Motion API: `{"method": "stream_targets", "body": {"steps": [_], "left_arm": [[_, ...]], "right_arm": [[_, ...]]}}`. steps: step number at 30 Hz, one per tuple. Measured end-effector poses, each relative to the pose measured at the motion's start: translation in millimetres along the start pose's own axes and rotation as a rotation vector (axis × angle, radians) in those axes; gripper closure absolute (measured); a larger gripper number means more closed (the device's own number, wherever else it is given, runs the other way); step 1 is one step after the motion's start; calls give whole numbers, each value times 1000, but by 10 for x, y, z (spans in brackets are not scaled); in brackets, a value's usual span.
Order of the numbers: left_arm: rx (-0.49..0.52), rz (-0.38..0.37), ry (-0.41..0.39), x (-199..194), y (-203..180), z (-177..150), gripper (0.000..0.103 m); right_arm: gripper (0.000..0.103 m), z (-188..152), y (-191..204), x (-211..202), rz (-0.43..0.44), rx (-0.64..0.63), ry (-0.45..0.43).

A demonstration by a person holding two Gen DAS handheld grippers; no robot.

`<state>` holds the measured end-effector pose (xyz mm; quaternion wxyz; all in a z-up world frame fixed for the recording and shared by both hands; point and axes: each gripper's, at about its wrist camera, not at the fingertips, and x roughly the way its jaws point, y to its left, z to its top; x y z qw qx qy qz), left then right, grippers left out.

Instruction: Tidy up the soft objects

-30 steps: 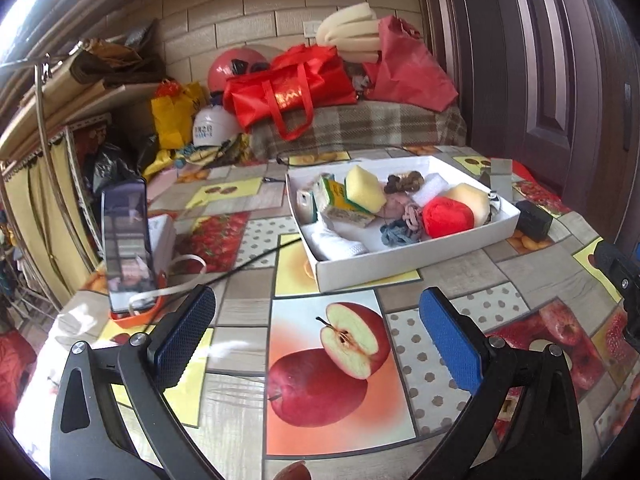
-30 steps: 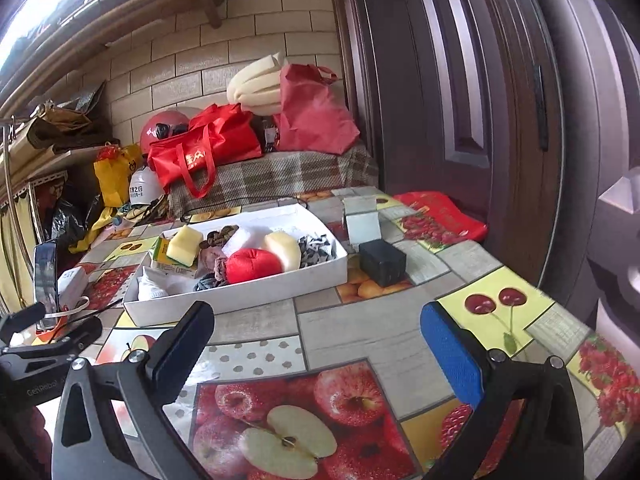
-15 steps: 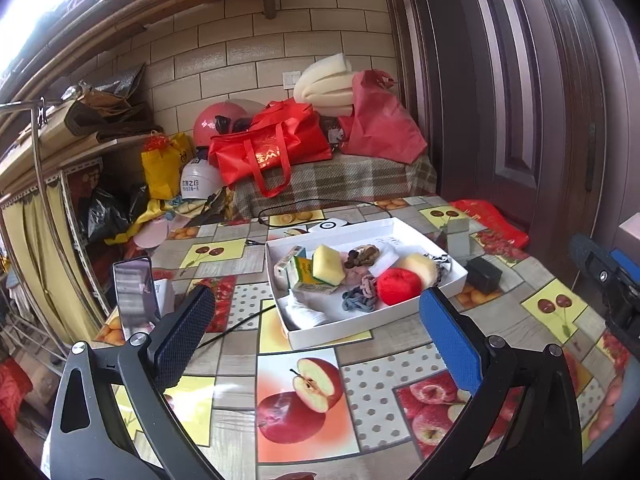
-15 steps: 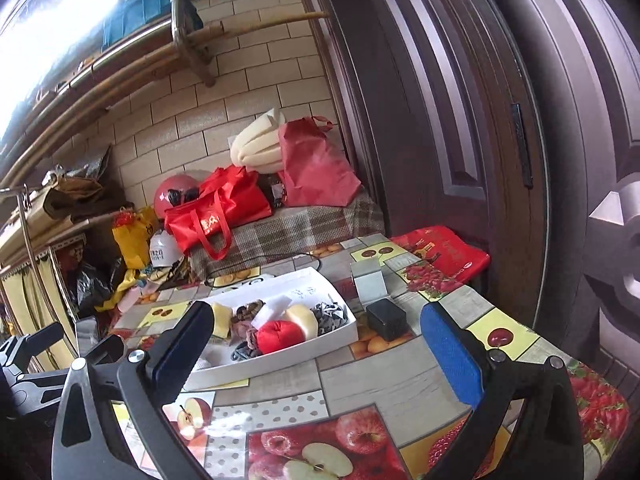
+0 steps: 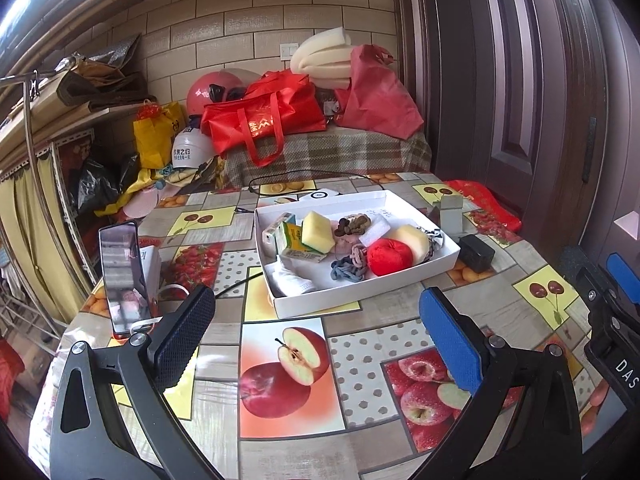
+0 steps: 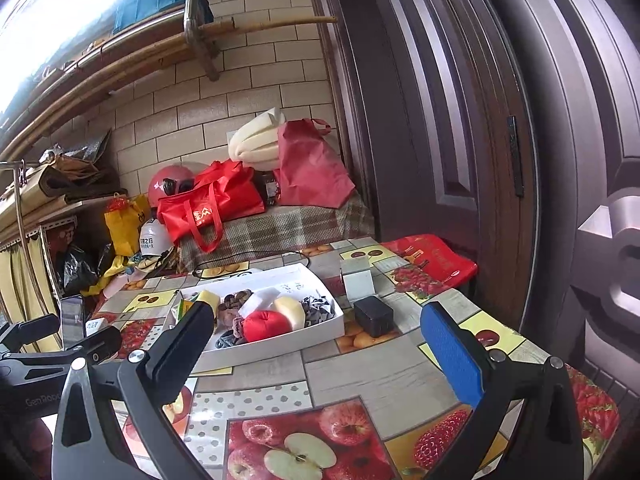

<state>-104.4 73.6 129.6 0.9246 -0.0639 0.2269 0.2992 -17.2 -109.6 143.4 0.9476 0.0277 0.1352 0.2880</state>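
Soft objects heaped in white tray, both grippers empty

White tray (image 5: 360, 300) sits mid-counter toward the far edge. Red plush ball (image 5: 387, 255) looks light and squashy: pinch its middle. Yellow sponge (image 5: 317, 232) compresses; take its edges. Grey hair tie (image 5: 346, 273) is limp. Left gripper (image 5: 316, 344) and right gripper (image 6: 320, 356) hover near the counter's front edge, jaws spread wide.

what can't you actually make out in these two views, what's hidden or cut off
- Left wrist view: the right tool is cut off by the frame's right edge, so its opening is not shown there.
- Right wrist view: the near-left corner of the shallow white cardboard tray hides behind the right tool's black finger.
- Both views: the handwriting on the tray floor is too small to read.
- Left wrist view: the pale pink item lies mostly under the yellow sponge block.
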Motion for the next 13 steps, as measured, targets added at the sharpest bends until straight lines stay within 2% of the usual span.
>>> {"method": "stream_targets", "body": {"steps": [13], "left_arm": [[16, -6, 45, 161, -42, -92, 0]], "right_arm": [[0, -45, -38, 55, -9, 5, 28]]}}
